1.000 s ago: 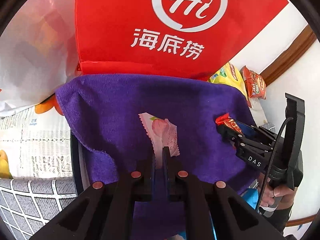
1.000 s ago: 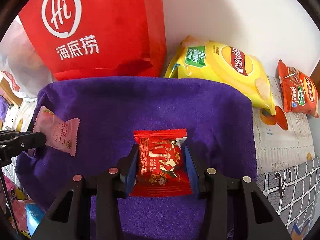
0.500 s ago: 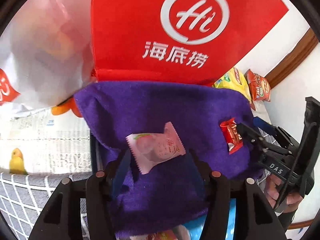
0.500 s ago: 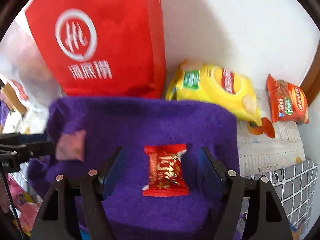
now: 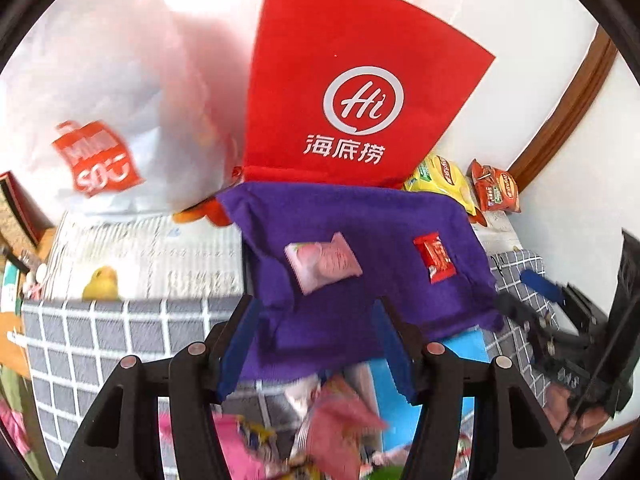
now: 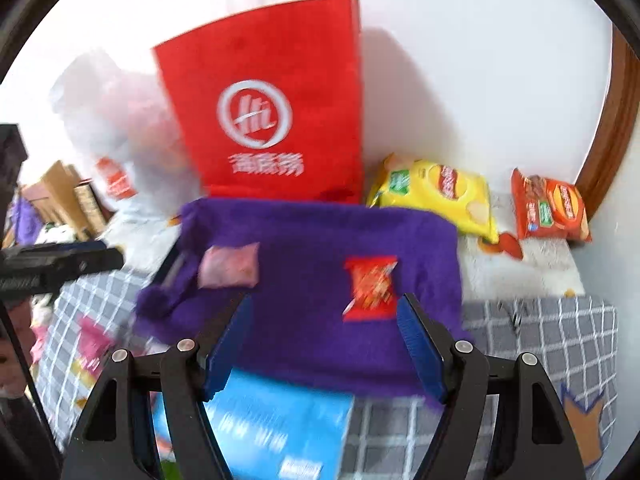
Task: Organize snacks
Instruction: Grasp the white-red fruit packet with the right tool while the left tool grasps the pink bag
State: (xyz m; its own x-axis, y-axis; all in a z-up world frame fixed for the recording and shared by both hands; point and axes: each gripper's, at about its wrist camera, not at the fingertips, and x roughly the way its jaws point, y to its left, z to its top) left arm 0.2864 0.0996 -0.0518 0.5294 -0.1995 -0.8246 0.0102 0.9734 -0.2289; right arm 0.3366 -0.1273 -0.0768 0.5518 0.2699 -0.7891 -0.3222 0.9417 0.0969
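Observation:
A purple cloth (image 5: pixel 360 220) lies spread in front of a red bag. On it rest a pink snack packet (image 5: pixel 322 266) at the left and a red snack packet (image 5: pixel 434 258) at the right, both lying free. My left gripper (image 5: pixel 316 312) hangs above and short of the pink packet, its jaws opening with nothing between them. In the right wrist view my right gripper (image 6: pixel 324 308) stands open above the cloth (image 6: pixel 320 232). The red packet (image 6: pixel 370 288) lies just beyond its right finger, and the pink packet (image 6: pixel 230 266) is further left. Each gripper shows at the edge of the other's view.
A red bag (image 5: pixel 352 92) and a white plastic bag (image 5: pixel 100 100) stand behind the cloth. A yellow chip bag (image 6: pixel 436 196) and an orange-red bag (image 6: pixel 552 208) lie at the back right by the wall. A blue package (image 6: pixel 272 420) and several loose snacks (image 5: pixel 332 428) lie nearest me on the grey checked tablecloth (image 6: pixel 540 340).
Both grippers let go of their packets, opened, and rose back from the cloth. The pink and red packets stay lying on the purple cloth.

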